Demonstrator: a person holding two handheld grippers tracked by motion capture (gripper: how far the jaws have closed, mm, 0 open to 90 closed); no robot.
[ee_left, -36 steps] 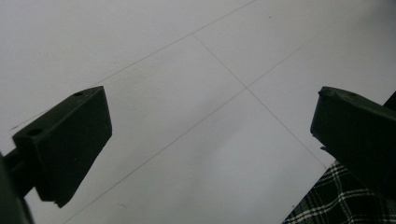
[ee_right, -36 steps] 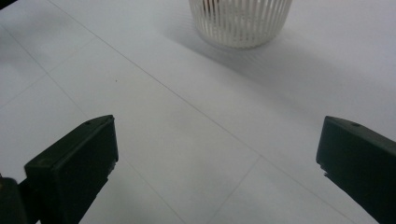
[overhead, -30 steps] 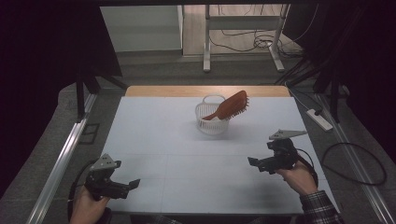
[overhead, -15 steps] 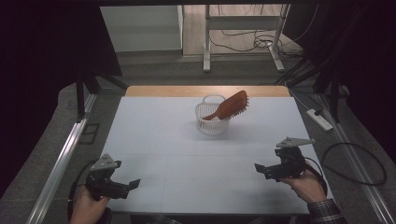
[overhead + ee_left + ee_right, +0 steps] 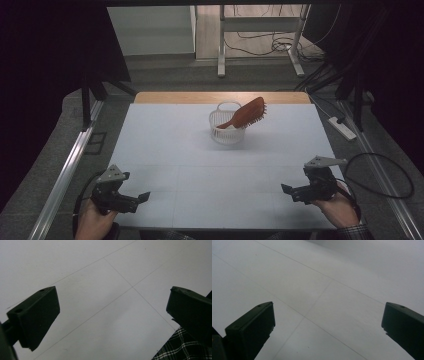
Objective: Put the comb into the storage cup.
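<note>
A brown hairbrush (image 5: 247, 113) leans in a small white basket (image 5: 226, 131) at the far middle of the white table (image 5: 200, 160), bristle head sticking out up and to the right. My left gripper (image 5: 141, 198) rests near the front left corner, open, with bare table between its jaws (image 5: 110, 315). My right gripper (image 5: 288, 190) sits near the front right, also open over bare table (image 5: 327, 325). Both are far from the basket.
A wooden strip (image 5: 220, 97) edges the table's far side. A metal rail (image 5: 65, 175) runs along the left. A power strip (image 5: 342, 128) and cables lie on the floor at right. A plaid sleeve (image 5: 175, 347) shows at the left gripper view's lower right.
My right gripper has drawn back toward the front right edge of the table. The left gripper, basket and hairbrush have stayed put.
</note>
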